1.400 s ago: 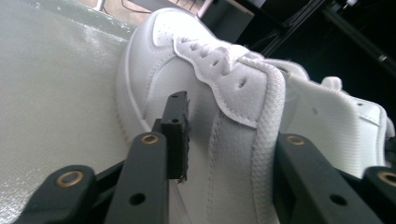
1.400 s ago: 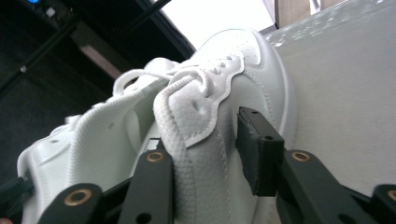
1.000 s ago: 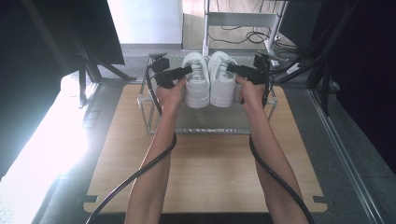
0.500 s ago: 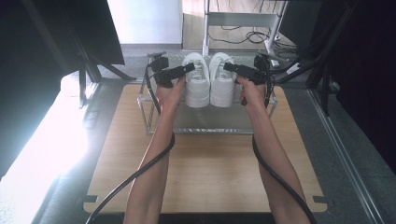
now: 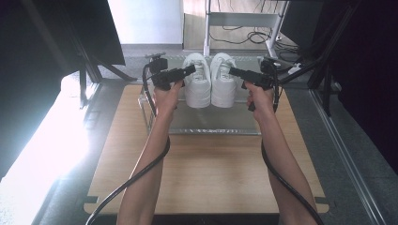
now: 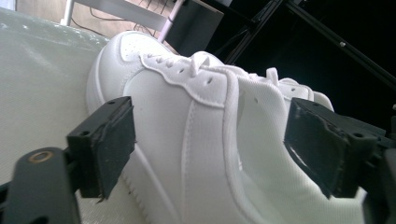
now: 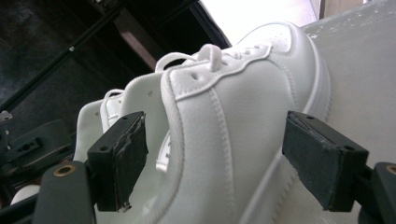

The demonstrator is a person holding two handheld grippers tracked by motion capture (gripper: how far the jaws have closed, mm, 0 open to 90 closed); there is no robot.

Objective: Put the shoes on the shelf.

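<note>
Two white sneakers sit side by side, touching, toes pointing away, on a pale grey mat atop a clear rack (image 5: pixel 206 126) at the far edge of the wooden bench (image 5: pixel 206 173). Bare mat shows in front of the heels and the near half of the bench is open.

Both forearms reach forward from below, wrists raised. The left gripper (image 5: pixel 190 70) angles in at the left sneaker (image 5: pixel 197 82); the right gripper (image 5: pixel 233 71) angles in at the right sneaker (image 5: pixel 224 82).

In the left gripper view the fingers (image 6: pixel 105 144) stand wide apart, straddling the heel end, holding nothing. In the right gripper view the fingers (image 7: pixel 121 158) are spread just as wide around the other heel, not gripping.

Smooth white uppers, stitched seams, laces tied.
</note>
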